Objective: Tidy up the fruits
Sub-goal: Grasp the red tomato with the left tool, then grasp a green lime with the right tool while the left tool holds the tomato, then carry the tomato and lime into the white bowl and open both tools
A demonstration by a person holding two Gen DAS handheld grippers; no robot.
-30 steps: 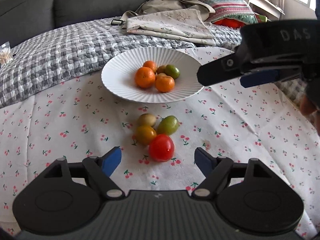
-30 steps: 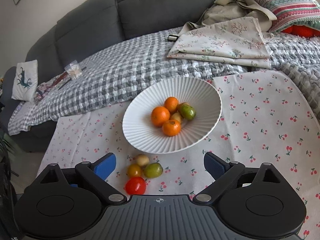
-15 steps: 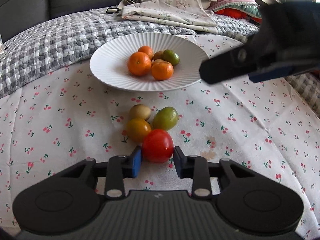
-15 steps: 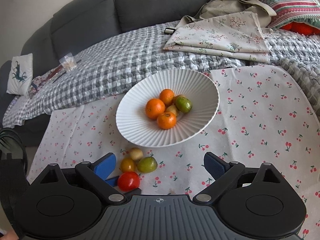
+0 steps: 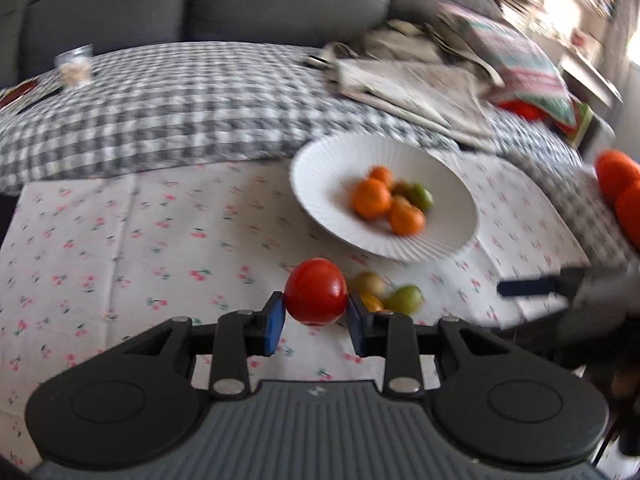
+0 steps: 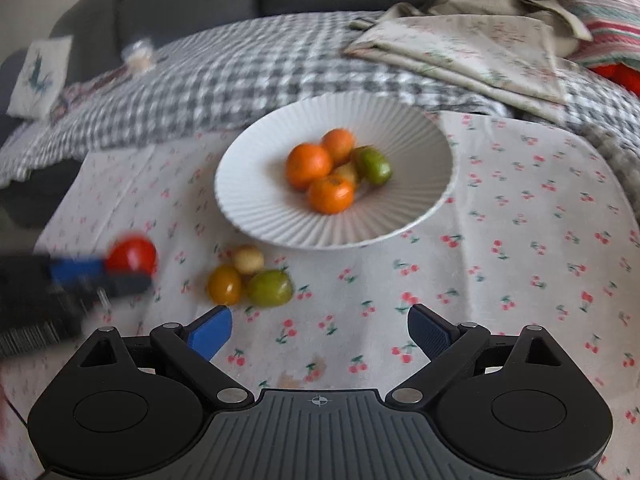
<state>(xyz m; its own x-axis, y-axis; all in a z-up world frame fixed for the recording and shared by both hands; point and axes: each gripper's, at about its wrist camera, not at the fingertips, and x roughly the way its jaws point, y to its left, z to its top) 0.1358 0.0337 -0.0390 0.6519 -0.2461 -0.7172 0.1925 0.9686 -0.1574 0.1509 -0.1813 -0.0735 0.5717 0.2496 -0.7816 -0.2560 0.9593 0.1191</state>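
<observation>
My left gripper (image 5: 315, 316) is shut on a red tomato (image 5: 316, 291), held a little above the cherry-print cloth; the same tomato (image 6: 132, 256) shows at the left of the right wrist view. On the cloth lie a yellow-orange fruit (image 6: 224, 284), a pale yellow one (image 6: 249, 259) and a green one (image 6: 270, 288). Behind them a white ribbed plate (image 6: 256, 200) holds three oranges, a green fruit and a pale one. My right gripper (image 6: 318, 334) stands open over the cloth, just right of the loose fruits, with nothing between its fingers.
A grey checked blanket (image 6: 240, 76) covers the sofa behind the table, with folded floral fabric (image 6: 472, 52) and a striped pillow (image 5: 520, 64) on it. A small clear bag (image 5: 74, 66) lies at the far left. The cloth's right side (image 6: 540, 240) carries only its print.
My left gripper closed on the red tomato and lifted it off the cloth, swinging left. My right gripper came down closer to the three loose fruits.
</observation>
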